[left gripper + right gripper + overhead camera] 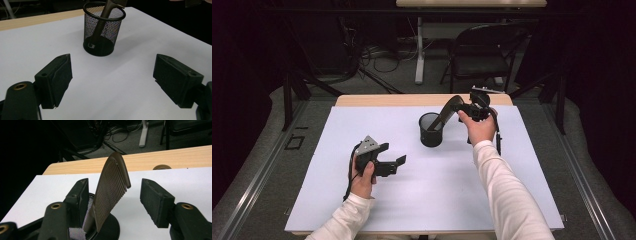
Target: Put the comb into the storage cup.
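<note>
right gripper (pixel 458 107) hovers over the cup (pixel 431 129), jaws apart around the comb (pixel 110 192) standing inside; left gripper (pixel 393 162) rests low, jaws wide, empty

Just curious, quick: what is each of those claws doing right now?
Left gripper: open, holding nothing.
Right gripper: open; the comb stands loose between its jaws, handle in the mesh cup.

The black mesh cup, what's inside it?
A brown comb stands in the black mesh cup, handle down, leaning on the rim, teeth sticking out the top. The mesh dims the cup's bottom, so anything small there can't be told.
</note>
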`<state>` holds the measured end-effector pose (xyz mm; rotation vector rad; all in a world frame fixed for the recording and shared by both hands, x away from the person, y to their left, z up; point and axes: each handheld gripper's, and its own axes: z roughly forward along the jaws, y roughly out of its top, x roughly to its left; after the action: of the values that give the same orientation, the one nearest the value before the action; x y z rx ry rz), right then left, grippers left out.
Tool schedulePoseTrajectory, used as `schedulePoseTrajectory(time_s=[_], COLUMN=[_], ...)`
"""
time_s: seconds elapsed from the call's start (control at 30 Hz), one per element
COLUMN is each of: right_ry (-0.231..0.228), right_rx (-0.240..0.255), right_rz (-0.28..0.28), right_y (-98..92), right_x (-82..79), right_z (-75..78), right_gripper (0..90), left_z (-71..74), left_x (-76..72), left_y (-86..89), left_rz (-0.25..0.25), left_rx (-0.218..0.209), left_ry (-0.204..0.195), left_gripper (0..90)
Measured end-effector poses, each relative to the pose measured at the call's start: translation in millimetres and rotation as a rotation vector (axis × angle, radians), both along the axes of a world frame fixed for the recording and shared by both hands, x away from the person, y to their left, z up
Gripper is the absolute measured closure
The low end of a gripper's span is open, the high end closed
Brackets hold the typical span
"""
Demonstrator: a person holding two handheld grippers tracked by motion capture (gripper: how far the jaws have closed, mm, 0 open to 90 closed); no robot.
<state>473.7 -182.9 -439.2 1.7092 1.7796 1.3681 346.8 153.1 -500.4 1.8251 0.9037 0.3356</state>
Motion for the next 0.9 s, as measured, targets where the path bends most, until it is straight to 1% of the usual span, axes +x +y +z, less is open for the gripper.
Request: schedulePoseTrajectory(time_s=[0.3,0.4,0.5,0.67,0.77,0.9], right_ry=[0.004,-0.002,-0.001,-0.017,-0.02,-0.012], right_rx=[-0.031,-0.052,-0.097,-0.124,-0.132,-0.119], right_rz=[0.032,0.04,0.033,0.036,0.033,0.028], right_y=[-6.4,-8.7,-10.8,-14.4,-16.5,-18.7], right_x=[-4.4,-6.6,-9.1,-12.6,-14.6,-16.6], right_z=[0.1,1.4,3.4,5.8,6.8,7.1], right_gripper=[37.2,36.4,35.7,35.0,34.3,32.8], left_z=[0.2,0.4,0.8,1.2,1.3,1.3], left_x=[-0.7,-0.8,-1.2,-1.9,-2.1,-2.4], left_y=[-0.1,0.1,0.6,1.2,1.2,1.2], left_rz=[0.001,0.001,0.003,0.006,0.007,0.007], left_rx=[0.0,0.001,0.002,0.0,0.0,-0.003], left_ry=[0.0,0.0,0.001,-0.002,-0.003,-0.004], left_gripper=[16.0,15.9,16.0,15.9,16.0,16.0])
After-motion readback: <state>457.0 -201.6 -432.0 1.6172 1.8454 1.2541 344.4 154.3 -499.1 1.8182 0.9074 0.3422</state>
